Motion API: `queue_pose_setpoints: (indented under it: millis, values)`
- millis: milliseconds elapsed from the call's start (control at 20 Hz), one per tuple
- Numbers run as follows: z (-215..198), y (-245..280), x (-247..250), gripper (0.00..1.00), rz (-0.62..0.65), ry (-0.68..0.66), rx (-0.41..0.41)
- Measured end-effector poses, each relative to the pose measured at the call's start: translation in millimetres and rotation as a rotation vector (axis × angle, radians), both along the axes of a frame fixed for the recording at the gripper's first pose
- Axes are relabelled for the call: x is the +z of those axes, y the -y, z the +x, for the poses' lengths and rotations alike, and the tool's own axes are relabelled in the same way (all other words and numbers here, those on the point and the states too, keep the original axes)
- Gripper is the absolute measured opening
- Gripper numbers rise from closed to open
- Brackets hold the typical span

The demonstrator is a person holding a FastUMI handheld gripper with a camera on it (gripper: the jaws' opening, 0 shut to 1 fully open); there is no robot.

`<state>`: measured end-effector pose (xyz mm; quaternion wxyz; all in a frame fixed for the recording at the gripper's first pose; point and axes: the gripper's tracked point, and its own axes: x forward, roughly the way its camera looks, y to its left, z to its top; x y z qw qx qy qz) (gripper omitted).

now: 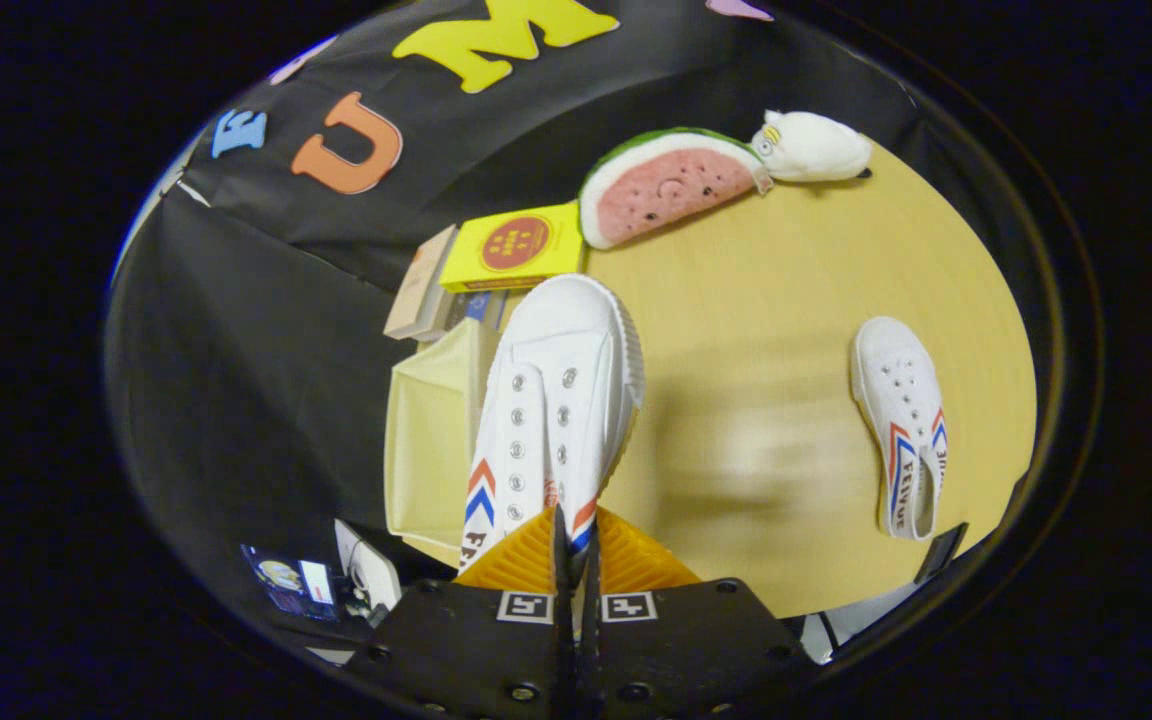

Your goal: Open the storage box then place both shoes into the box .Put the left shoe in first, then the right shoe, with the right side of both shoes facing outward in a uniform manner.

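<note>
The gripper (573, 545), low in the middle of the frame, is holding its two fingers nearly together, pinching the heel edge of a white canvas sneaker (556, 400) between them, so the jaws are all but closed on that thin rim of fabric. The sneaker is hanging forward from the fingers, its toe pointing toward the upper middle of the frame and its red and blue chevron stripes showing on both sides near the heel. Just left of it, the open pale-yellow fabric storage box (431, 440) is sitting at the table's left edge. The second white sneaker (901, 425) is lying well apart on the wooden table (766, 330) at the right of the frame. A yellow carton (516, 245), a watermelon plush (671, 185) and a white plush toy (811, 145) are resting beyond, toward the top. To do this step well, I judge the carried shoe should be swung left until it is centred over the box mouth, kept level, turned so its right side is facing outward, then lowered fully before the fingers release.
</note>
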<state>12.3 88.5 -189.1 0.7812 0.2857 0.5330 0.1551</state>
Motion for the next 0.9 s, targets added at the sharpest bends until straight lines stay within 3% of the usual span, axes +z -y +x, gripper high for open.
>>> queue_pose_setpoints:
  millis: [150,350,600,900]
  values:
    - [17,-50,42,0.03,0.013,0.077,0.025]
    - [32,-127,53,0.03,0.0,0.106,0.089]
    - [44,-197,30,0.03,-0.06,0.103,0.165]
    - [48,-228,-6,0.03,-0.138,0.047,0.22]
